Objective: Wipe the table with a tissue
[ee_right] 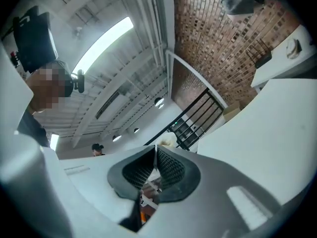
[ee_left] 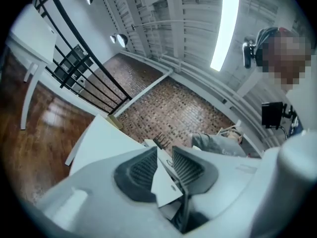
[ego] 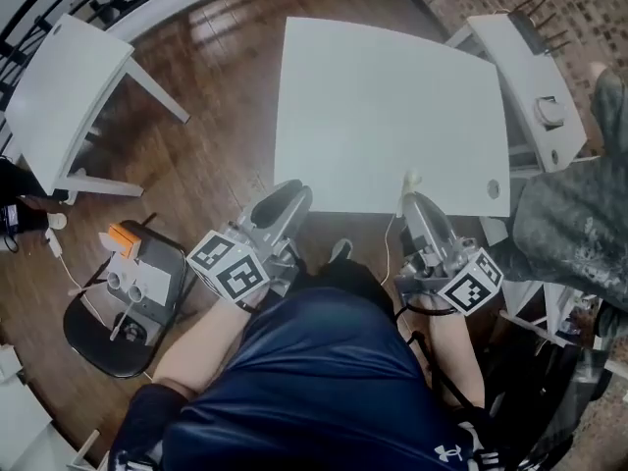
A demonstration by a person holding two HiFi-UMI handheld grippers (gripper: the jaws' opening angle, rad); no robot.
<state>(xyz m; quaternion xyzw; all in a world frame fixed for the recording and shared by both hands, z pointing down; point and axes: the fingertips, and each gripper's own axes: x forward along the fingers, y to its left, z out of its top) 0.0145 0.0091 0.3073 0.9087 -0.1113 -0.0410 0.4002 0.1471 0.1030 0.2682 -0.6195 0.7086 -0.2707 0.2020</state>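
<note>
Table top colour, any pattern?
Plain white, no pattern; the table shows best in the head view.

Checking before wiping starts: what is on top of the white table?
The table top shows only a small round grey spot near its right corner. The right gripper, shut on a tissue, covers a bit of the near edge; what lies beneath is hidden.

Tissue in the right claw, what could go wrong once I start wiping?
The right claw pinches only a small tuft of the tissue, so it may slip out or tear when dragged. With so little showing, the hard claw itself might scrape the table instead of wiping it.
</note>
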